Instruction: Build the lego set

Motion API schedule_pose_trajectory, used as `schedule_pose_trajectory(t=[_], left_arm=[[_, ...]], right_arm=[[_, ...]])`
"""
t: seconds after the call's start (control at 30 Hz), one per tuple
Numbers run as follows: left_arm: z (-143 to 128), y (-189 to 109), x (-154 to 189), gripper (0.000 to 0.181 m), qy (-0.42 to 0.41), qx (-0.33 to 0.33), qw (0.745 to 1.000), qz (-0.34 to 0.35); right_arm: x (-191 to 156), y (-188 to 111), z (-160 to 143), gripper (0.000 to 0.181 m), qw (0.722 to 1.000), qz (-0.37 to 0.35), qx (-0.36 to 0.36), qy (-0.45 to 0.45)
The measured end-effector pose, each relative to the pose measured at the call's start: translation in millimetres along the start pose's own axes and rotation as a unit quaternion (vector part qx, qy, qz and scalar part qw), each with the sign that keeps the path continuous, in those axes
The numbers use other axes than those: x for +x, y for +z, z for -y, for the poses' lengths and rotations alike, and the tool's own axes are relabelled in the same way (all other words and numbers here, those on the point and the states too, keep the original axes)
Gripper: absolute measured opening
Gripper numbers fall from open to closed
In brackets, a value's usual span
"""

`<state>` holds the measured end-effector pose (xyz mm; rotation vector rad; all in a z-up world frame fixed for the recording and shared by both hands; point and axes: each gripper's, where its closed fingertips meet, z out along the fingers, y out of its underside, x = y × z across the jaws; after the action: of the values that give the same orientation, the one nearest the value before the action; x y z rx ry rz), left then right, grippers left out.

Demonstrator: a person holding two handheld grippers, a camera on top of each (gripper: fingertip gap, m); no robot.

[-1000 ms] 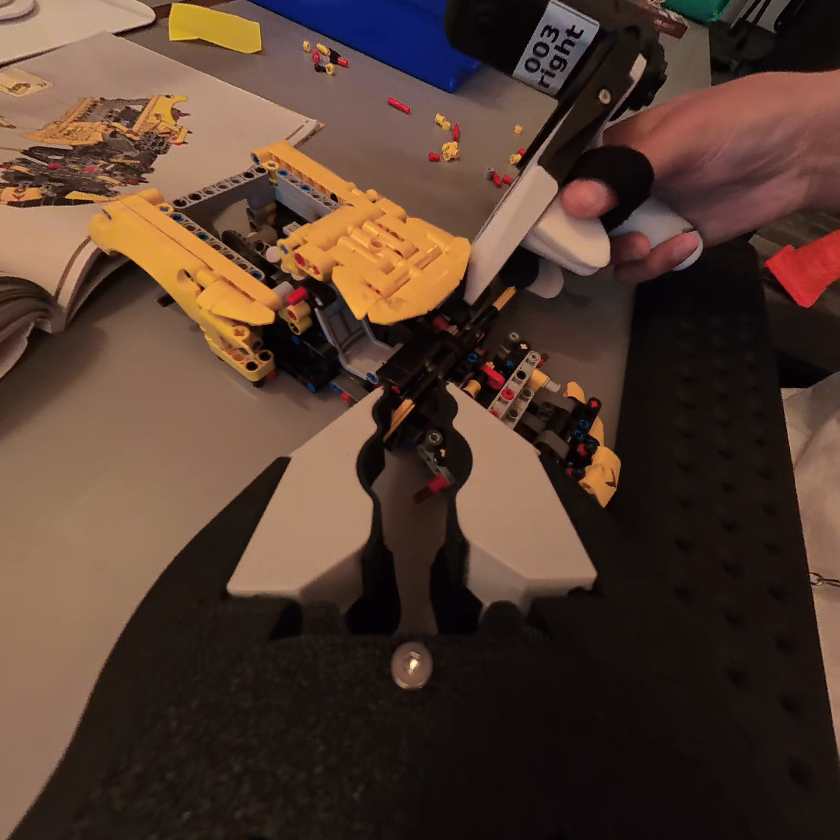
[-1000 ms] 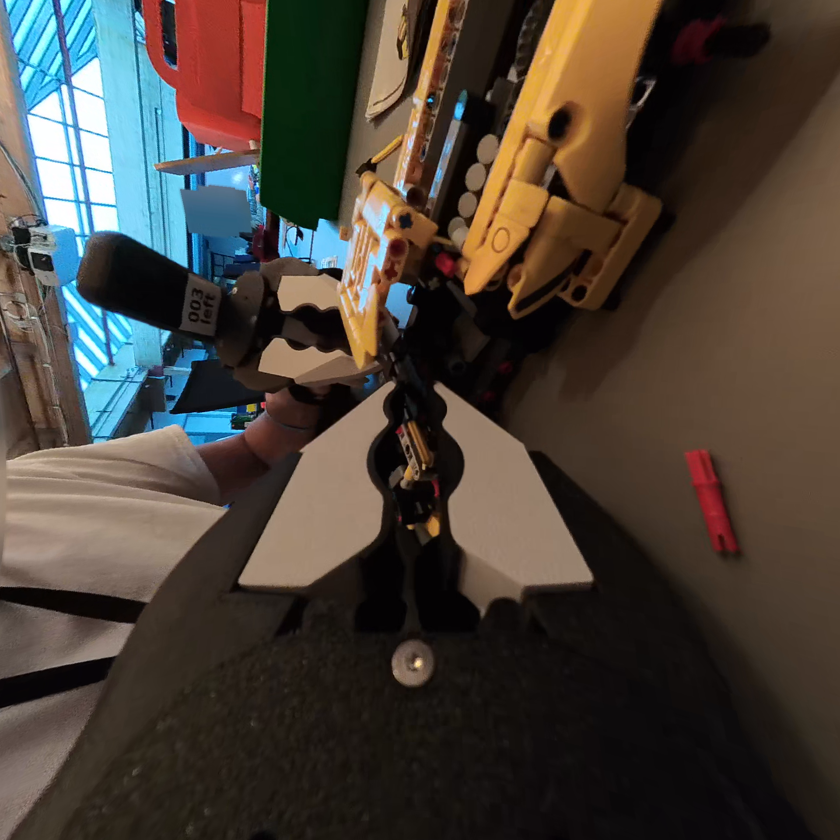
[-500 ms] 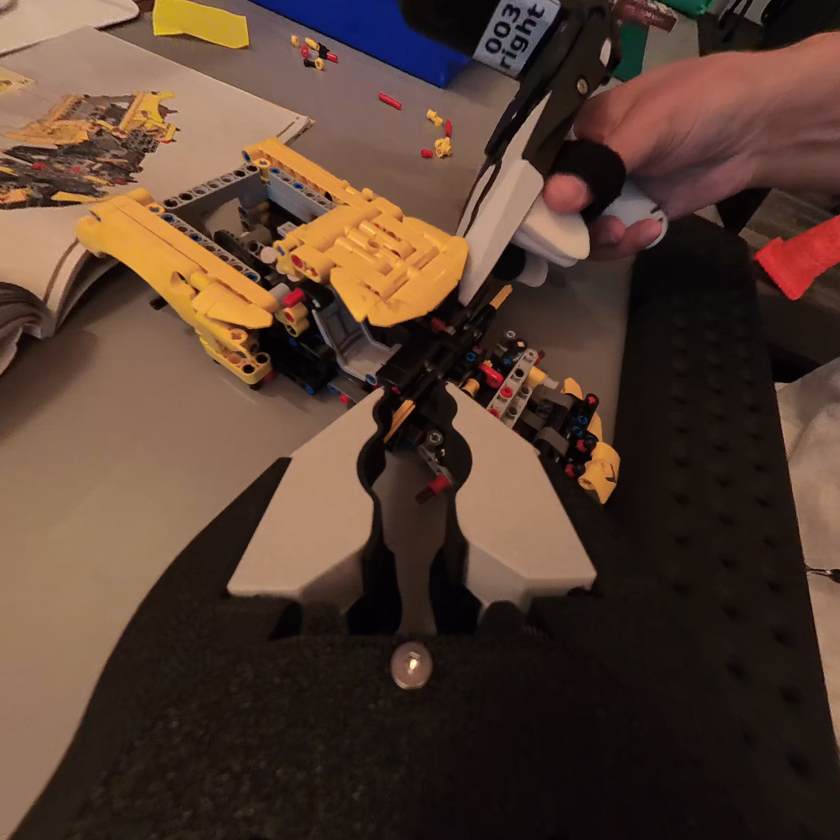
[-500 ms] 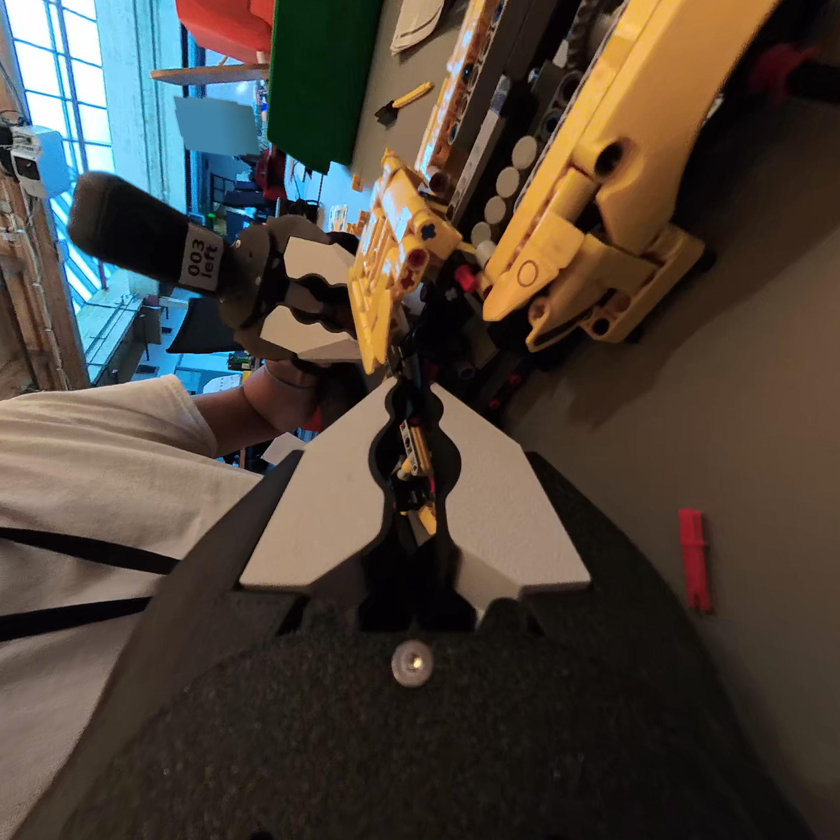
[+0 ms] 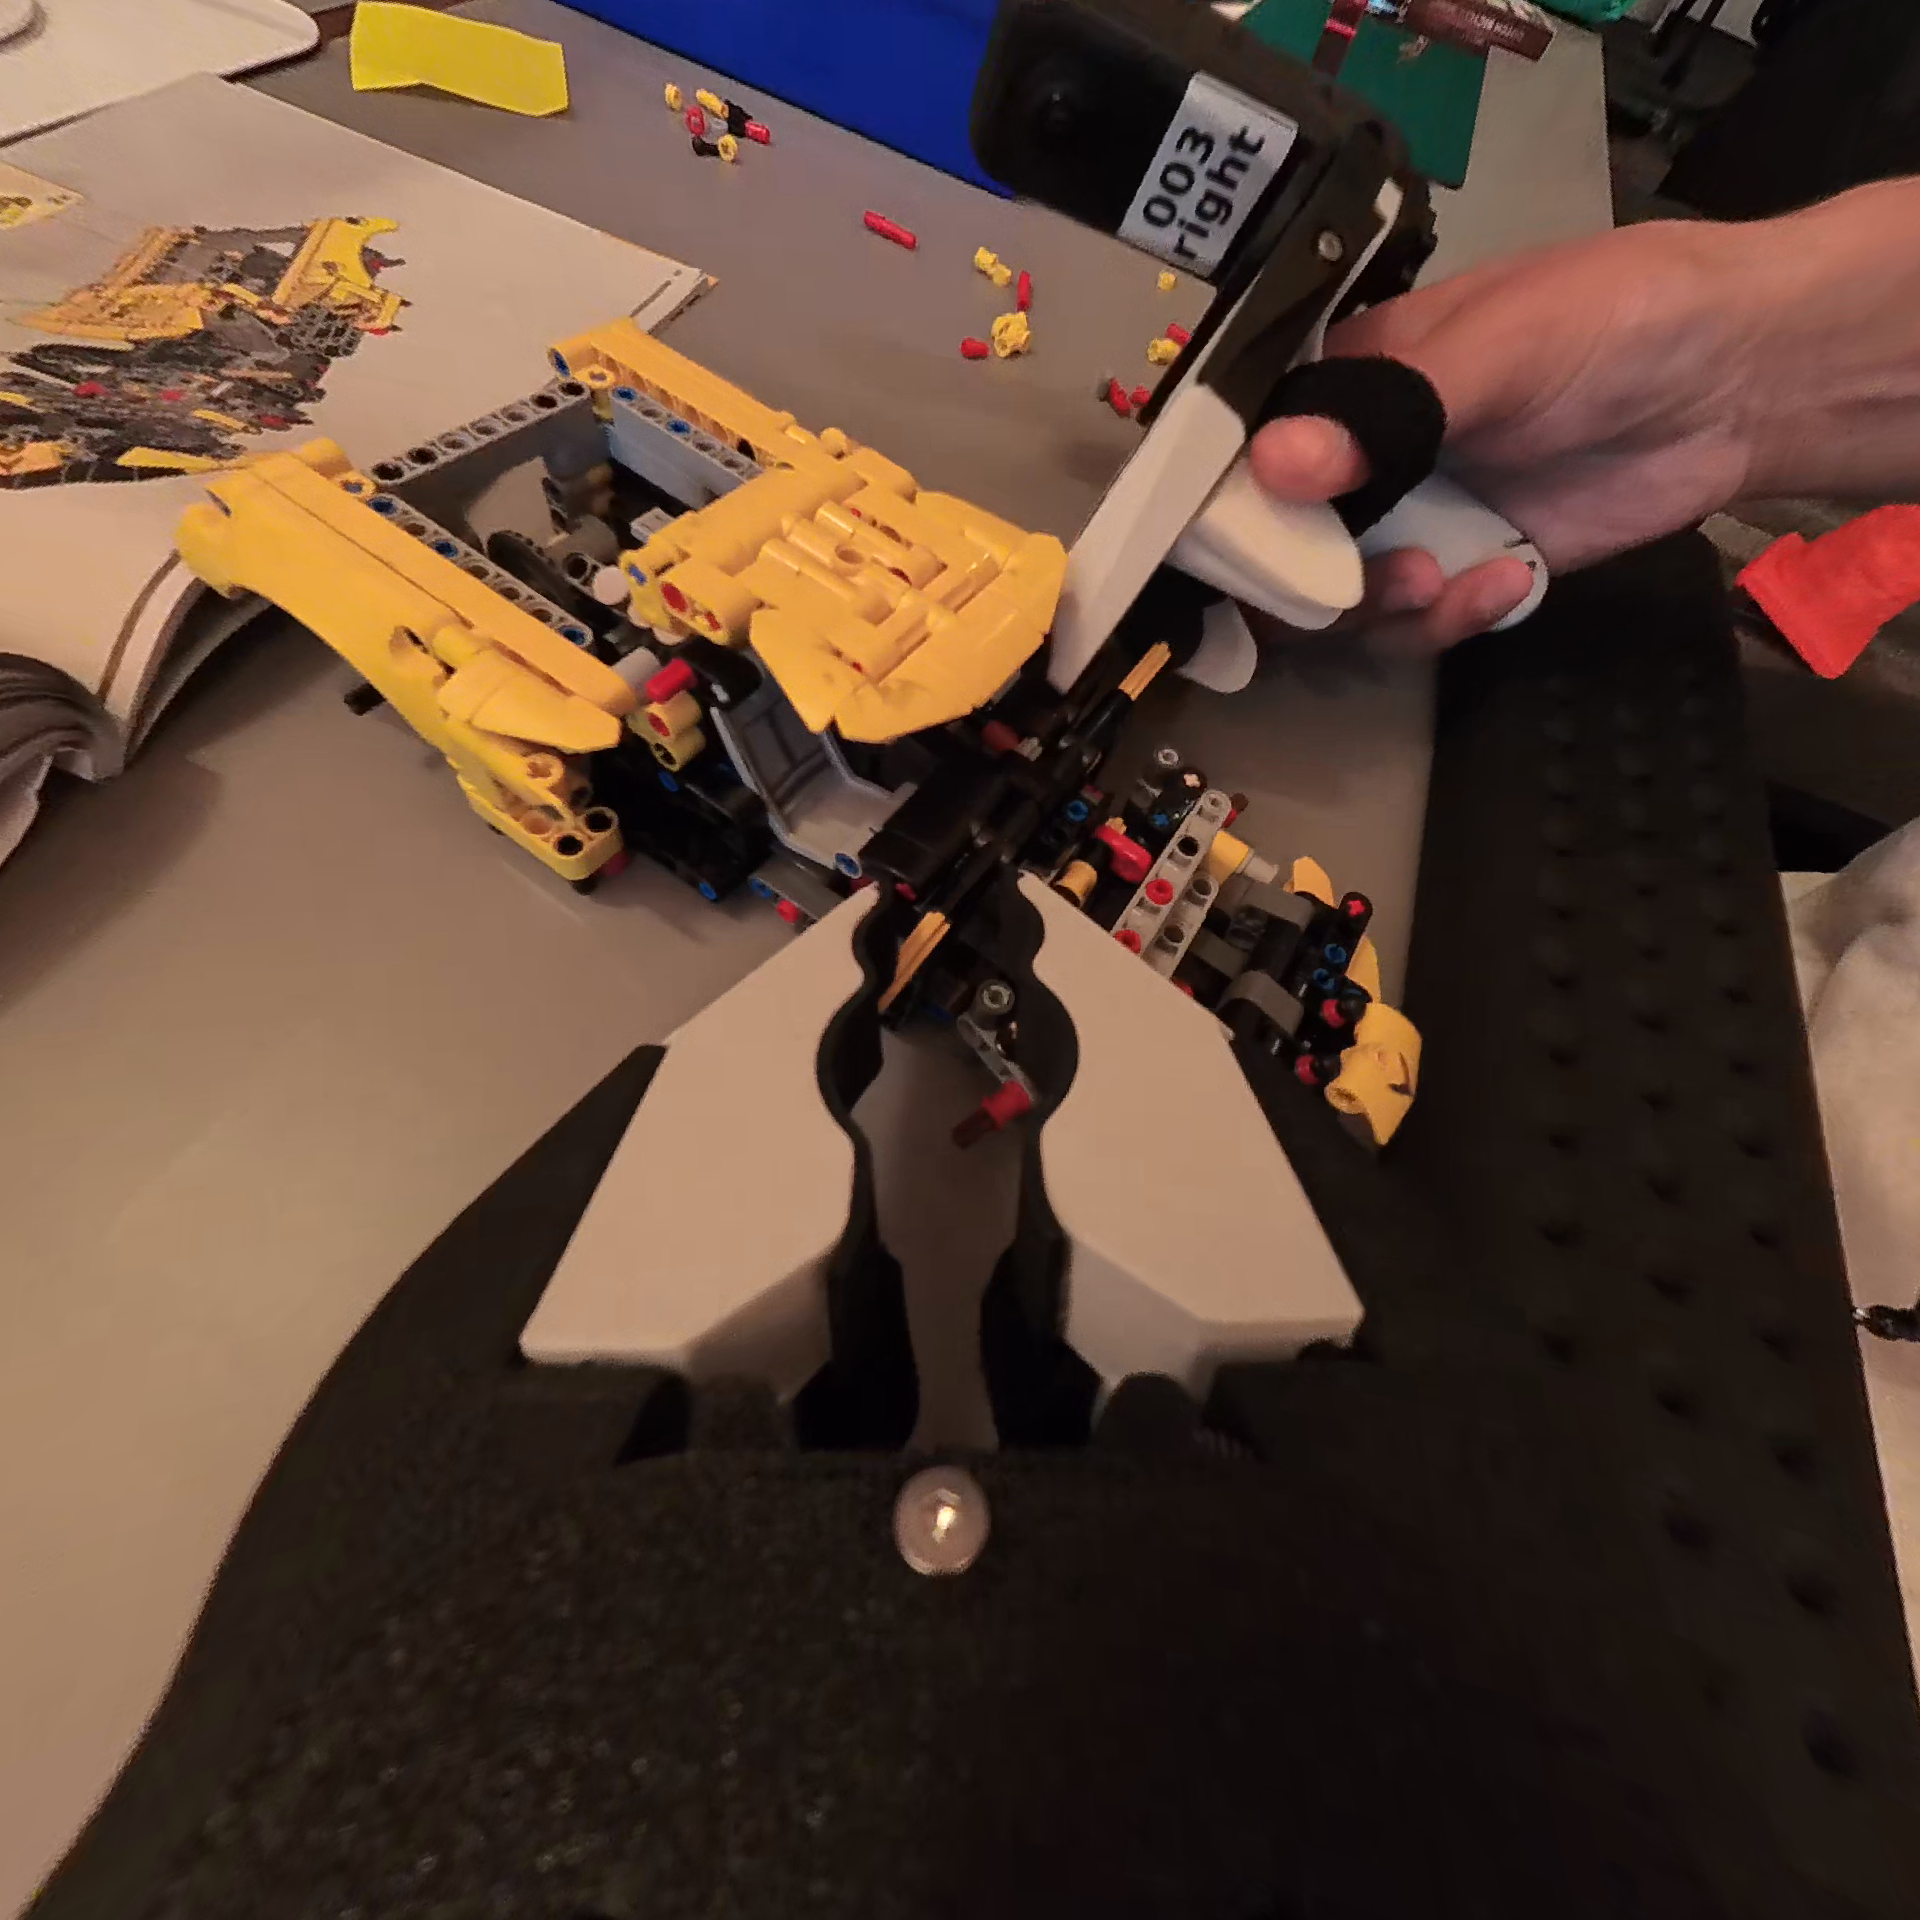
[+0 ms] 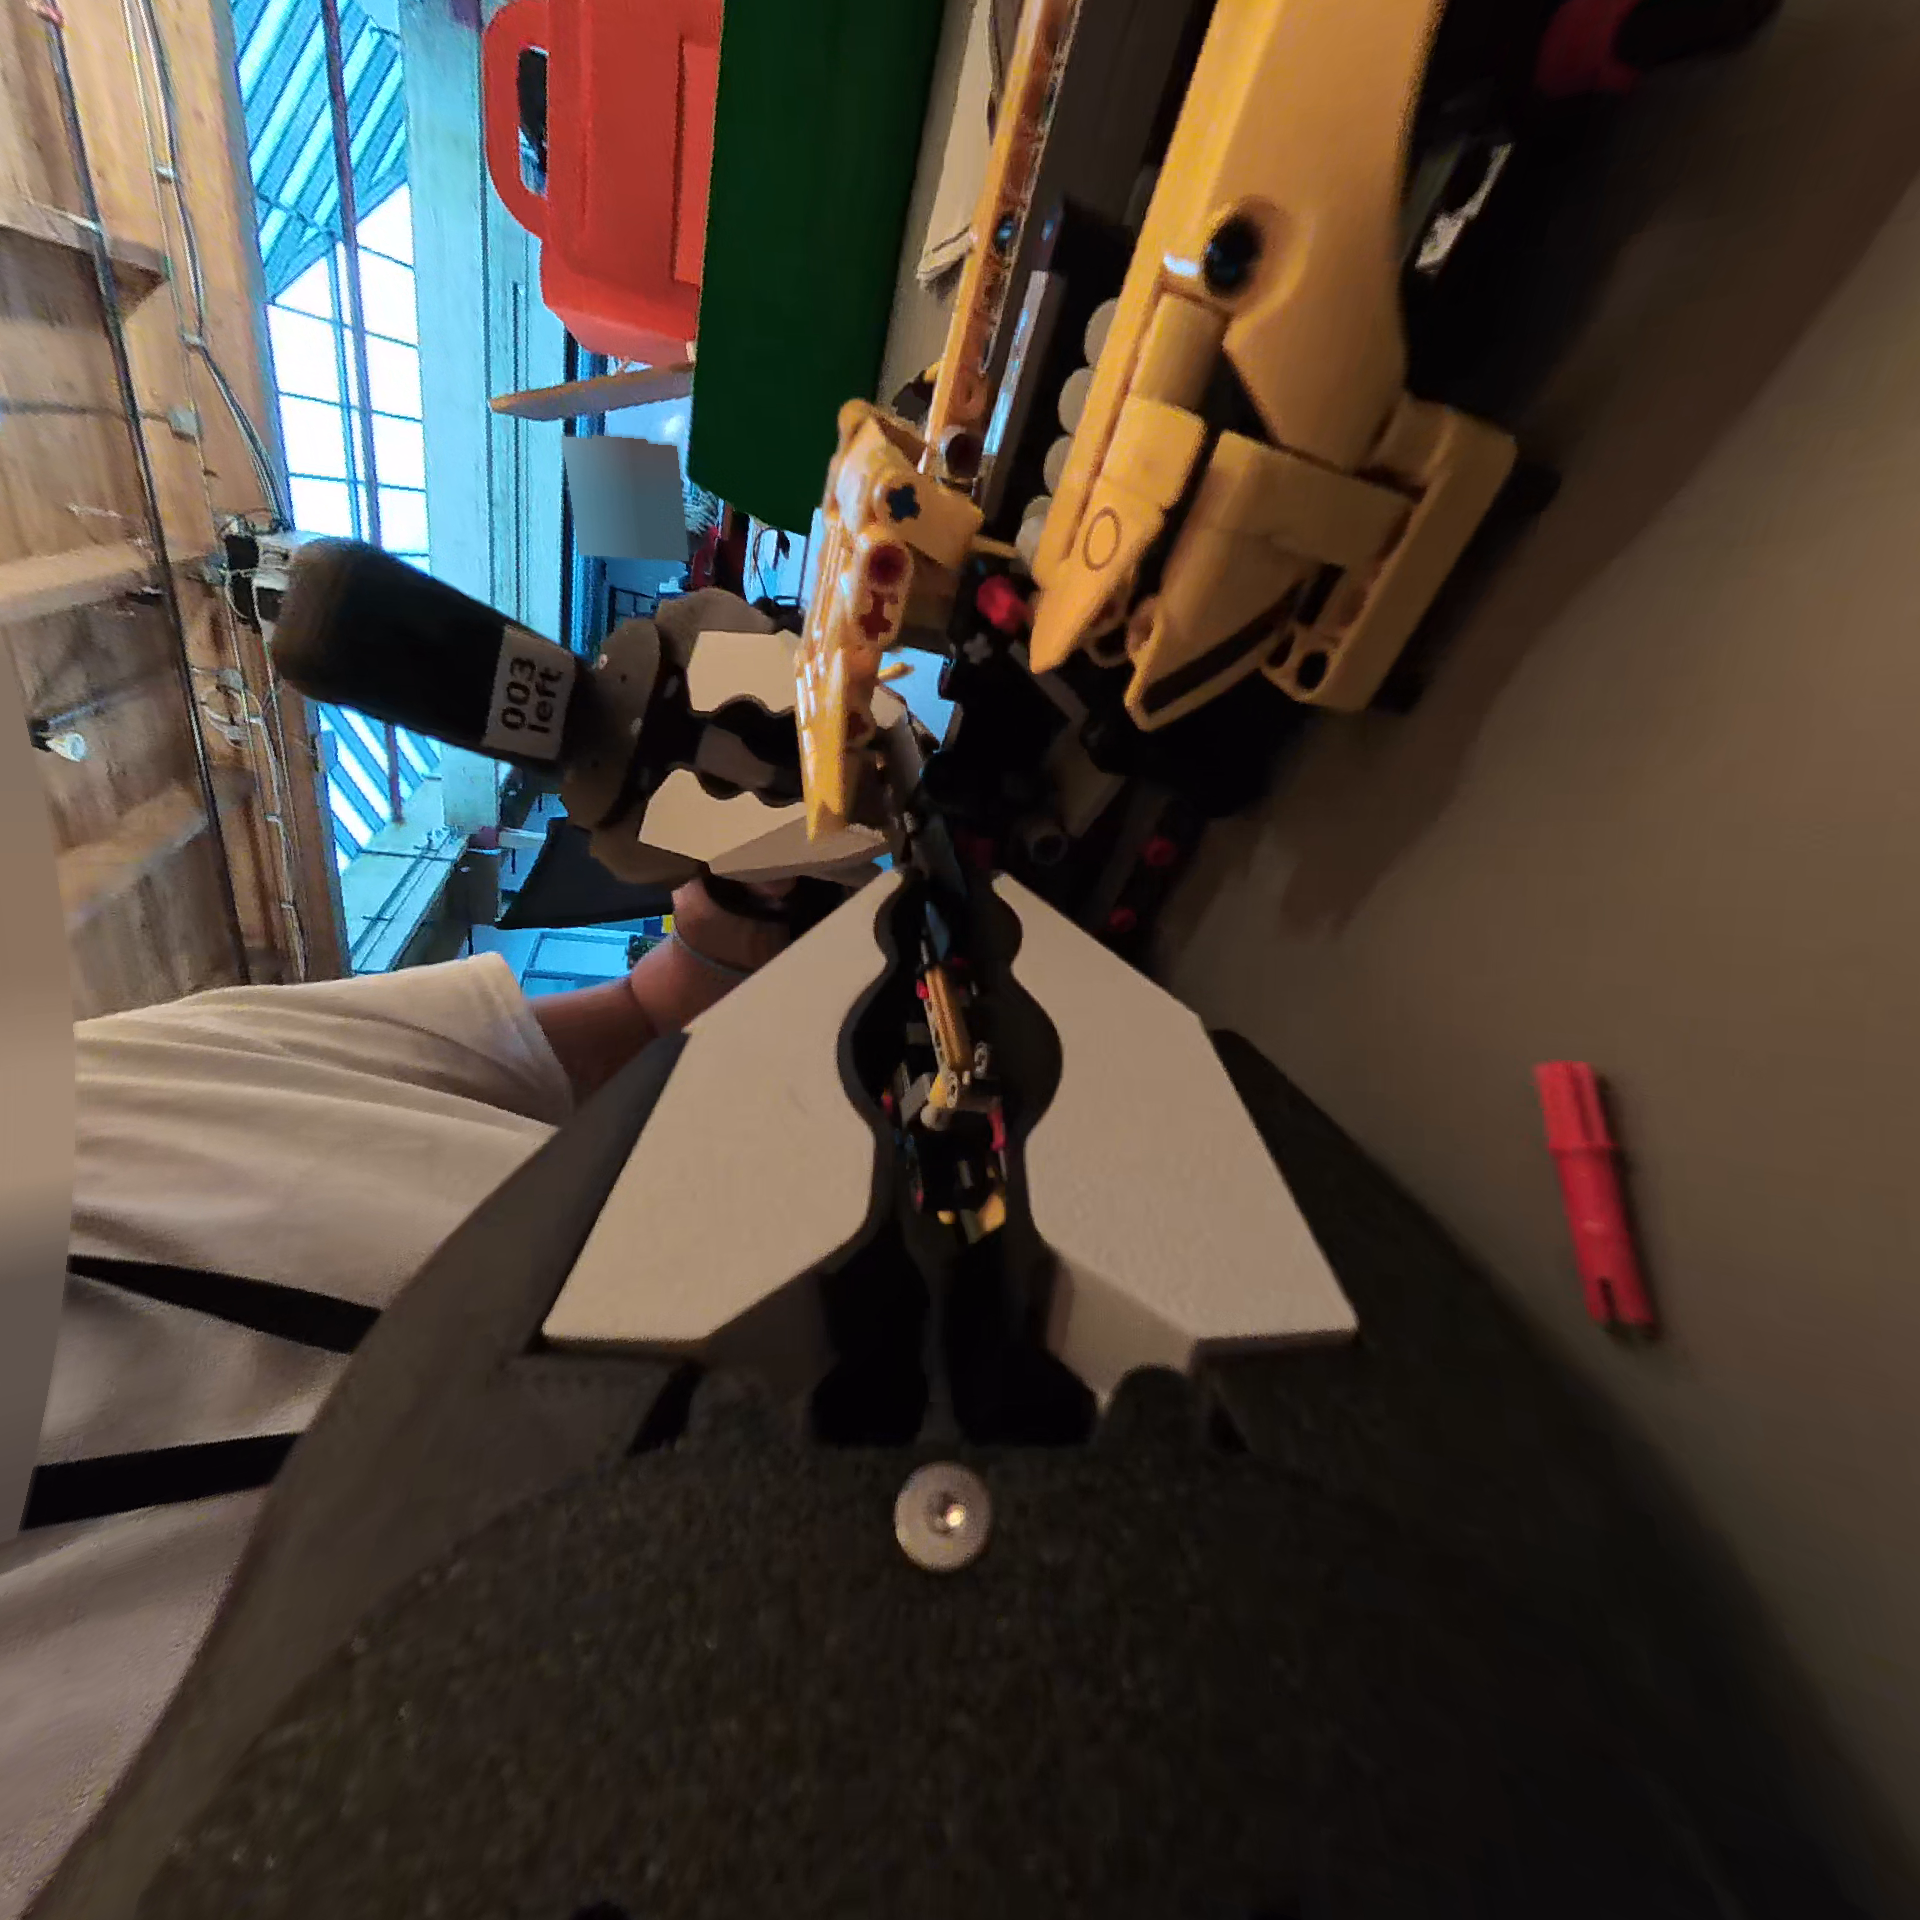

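Two grippers on one model | lego model (image 5: 665,623) on counter (image 5: 260,1039) beside open manual (image 5: 156,312) | left gripper (image 5: 940,935) pinches black centre frame, steadying | right gripper (image 6: 951,935) pinches same frame opposite, likely seating a part

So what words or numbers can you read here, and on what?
I don't repeat writing; here is where it stands.
White label on the right gripper handle: clear print.
White label on the left gripper handle: clear print.
Instruction booklet: only a picture shows, no readable words.
Dark sign at the far edge: too blurred.
Lego model, held by both grippers: no writing.
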<state>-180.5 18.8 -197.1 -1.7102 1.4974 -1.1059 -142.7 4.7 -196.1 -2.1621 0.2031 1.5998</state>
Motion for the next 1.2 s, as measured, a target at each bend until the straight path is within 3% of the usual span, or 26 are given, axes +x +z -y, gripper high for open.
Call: schedule_pose_trajectory(t=[0.1, 0.33, 0.6, 1.2], left_arm=[[-0.3, -0.3, 0.1, 0.019, -0.002, -0.001, 1.000, -0.004], [-0.3, -0.3, 0.2, 0.019, -0.001, -0.001, 1.000, -0.004], [-0.4, 1.0, 2.1, 0.019, 0.008, -0.003, 1.000, -0.007], [0.4, 2.9, 1.8, 0.018, 0.027, -0.006, 1.000, 0.001]], right_arm=[[-1.3, -5.5, 0.4, 0.016, 1.000, -0.002, -0.003, -0.011], [-3.8, -6.8, -2.8, 0.006, 1.000, 0.012, -0.018, -0.006], [-4.8, -6.8, -5.7, 0.006, 0.991, 0.007, -0.132, -0.013], [-1.9, -3.4, -5.7, 0.006, 0.991, 0.037, -0.120, 0.039]])
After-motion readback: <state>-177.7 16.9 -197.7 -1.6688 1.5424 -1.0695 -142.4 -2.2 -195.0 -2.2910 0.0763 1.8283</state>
